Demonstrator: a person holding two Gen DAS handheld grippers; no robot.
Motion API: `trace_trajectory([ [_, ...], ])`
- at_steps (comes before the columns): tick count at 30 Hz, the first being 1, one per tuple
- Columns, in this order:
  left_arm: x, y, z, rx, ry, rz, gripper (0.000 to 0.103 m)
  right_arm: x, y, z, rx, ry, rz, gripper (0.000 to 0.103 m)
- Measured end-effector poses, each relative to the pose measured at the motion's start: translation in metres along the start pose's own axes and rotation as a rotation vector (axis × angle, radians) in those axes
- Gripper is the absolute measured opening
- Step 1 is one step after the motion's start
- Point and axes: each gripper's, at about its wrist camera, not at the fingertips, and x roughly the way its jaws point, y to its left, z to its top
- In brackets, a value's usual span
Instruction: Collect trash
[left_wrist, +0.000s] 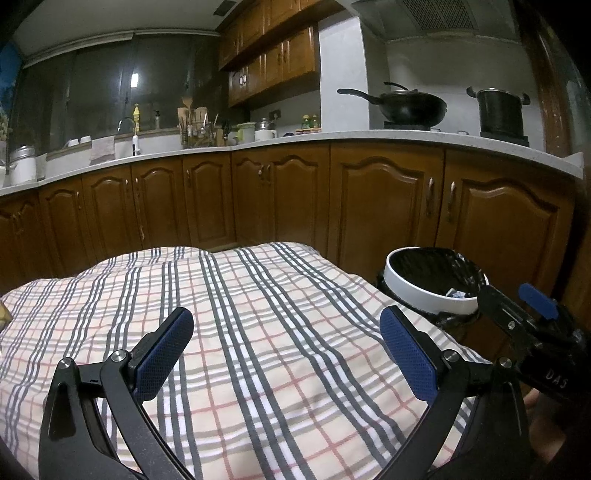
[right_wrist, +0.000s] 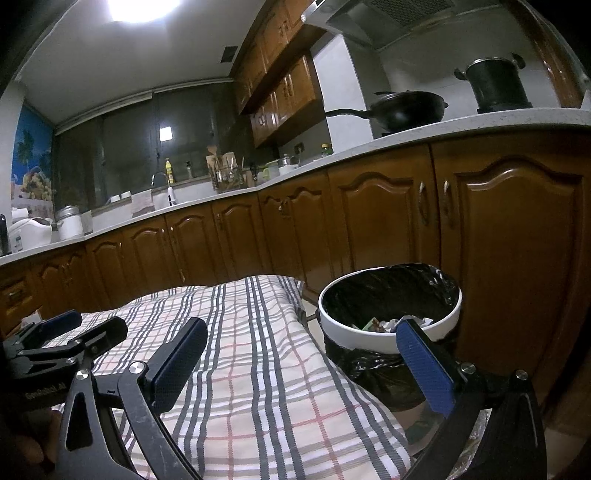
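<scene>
Above the plaid cloth (left_wrist: 258, 332), both the left gripper (left_wrist: 286, 349) and right gripper (right_wrist: 301, 356) hang spread wide and empty, while the white bin (right_wrist: 388, 341) with its black liner stands just beside the cloth's right edge, holding what looks like crumpled paper scraps (right_wrist: 395, 324).
</scene>
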Motion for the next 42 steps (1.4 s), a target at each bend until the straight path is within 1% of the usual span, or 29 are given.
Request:
trace_trajectory([
  [11,0.000,0.001,0.001,-0.001,0.004,0.002,0.103,0.001,0.000,0.002,0.000,0.000,0.002,0.103],
  [32,0.000,0.001,0.002,-0.001,0.006,0.003,0.103,-0.003,0.013,0.007,0.004,-0.008,0.018,0.103],
  [42,0.001,0.000,0.002,-0.001,0.009,0.002,0.103,-0.003,0.010,0.010,0.011,-0.006,0.026,0.103],
])
